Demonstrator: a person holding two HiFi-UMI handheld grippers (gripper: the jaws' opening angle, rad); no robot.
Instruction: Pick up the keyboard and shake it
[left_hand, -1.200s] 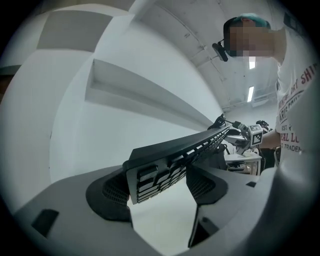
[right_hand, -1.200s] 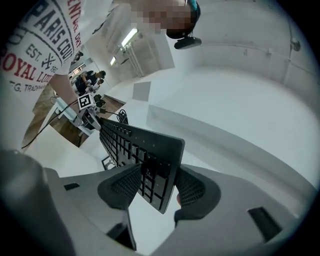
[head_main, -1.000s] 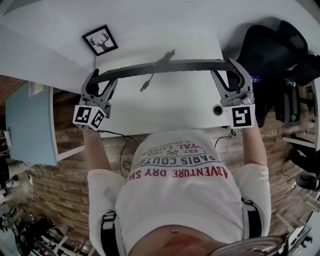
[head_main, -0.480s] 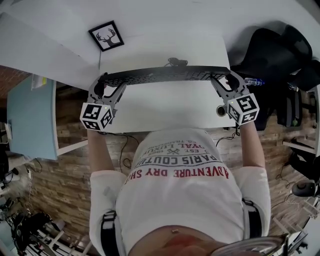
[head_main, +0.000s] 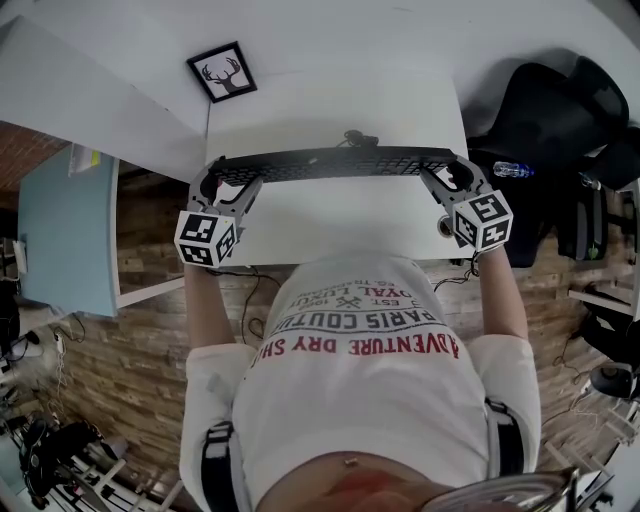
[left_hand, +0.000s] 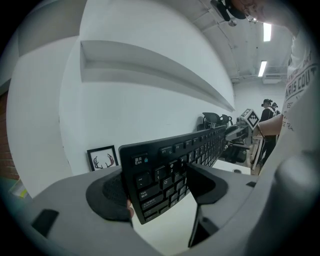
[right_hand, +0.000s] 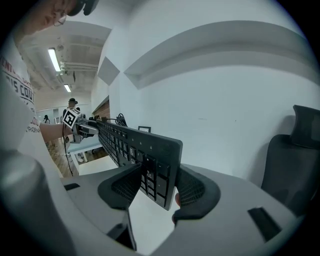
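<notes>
A long black keyboard (head_main: 330, 163) hangs in the air over the white desk (head_main: 340, 225), held at both ends and tilted up on its long edge. My left gripper (head_main: 217, 181) is shut on its left end; in the left gripper view the pads clamp the Esc corner of the keyboard (left_hand: 165, 172), and the gripper (left_hand: 156, 189) points slightly down. My right gripper (head_main: 449, 176) is shut on the right end; the right gripper view shows the keyboard (right_hand: 145, 152) pinched between the pads of that gripper (right_hand: 158, 188). Its cable (head_main: 355, 137) bunches at the back edge.
A framed deer picture (head_main: 222, 72) leans at the desk's far left corner. A black office chair (head_main: 550, 110) and a water bottle (head_main: 513, 170) are on the right. A cable hole (head_main: 442, 226) sits near the desk's front right. A light blue panel (head_main: 60, 230) stands left.
Both grippers have come down toward the desk with the keyboard, the right one more. The keyboard has rolled so that its key face shows more from above.
</notes>
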